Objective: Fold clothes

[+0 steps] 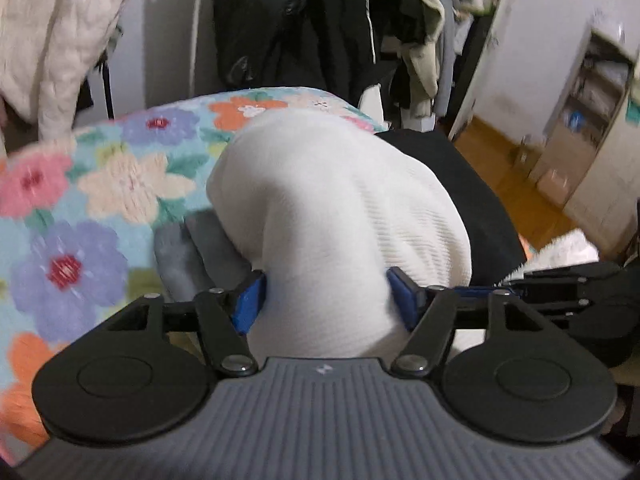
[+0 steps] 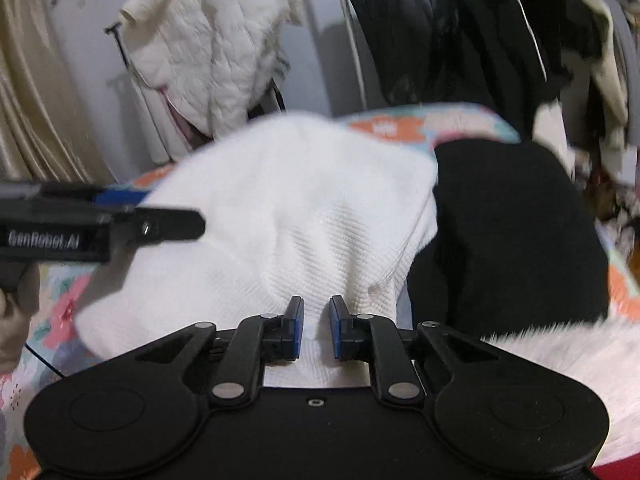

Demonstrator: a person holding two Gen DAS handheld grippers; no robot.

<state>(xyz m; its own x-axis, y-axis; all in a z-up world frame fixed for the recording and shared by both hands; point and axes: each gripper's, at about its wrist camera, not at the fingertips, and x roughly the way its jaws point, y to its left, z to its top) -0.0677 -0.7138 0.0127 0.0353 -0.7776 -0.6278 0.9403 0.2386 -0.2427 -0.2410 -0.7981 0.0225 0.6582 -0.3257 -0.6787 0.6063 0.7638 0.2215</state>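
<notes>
The white top [image 1: 340,216] is lying bunched on the flowered blanket [image 1: 92,208], just beside a black garment [image 2: 512,232]; no tidy fold is showing yet, so most of the folding is probably still waiting. The left tongs [image 1: 326,300] are standing apart around a ridge of it. The right tongs [image 2: 316,328] are pinching a thin fold. Blanket is lying free on the left, and the edge is running close behind.

I read only one text: "GenRobot.AI", white on the black body of the left gripper [image 2: 172,224], just left of the white garment [image 2: 280,220]. Nothing else is legible to me.
</notes>
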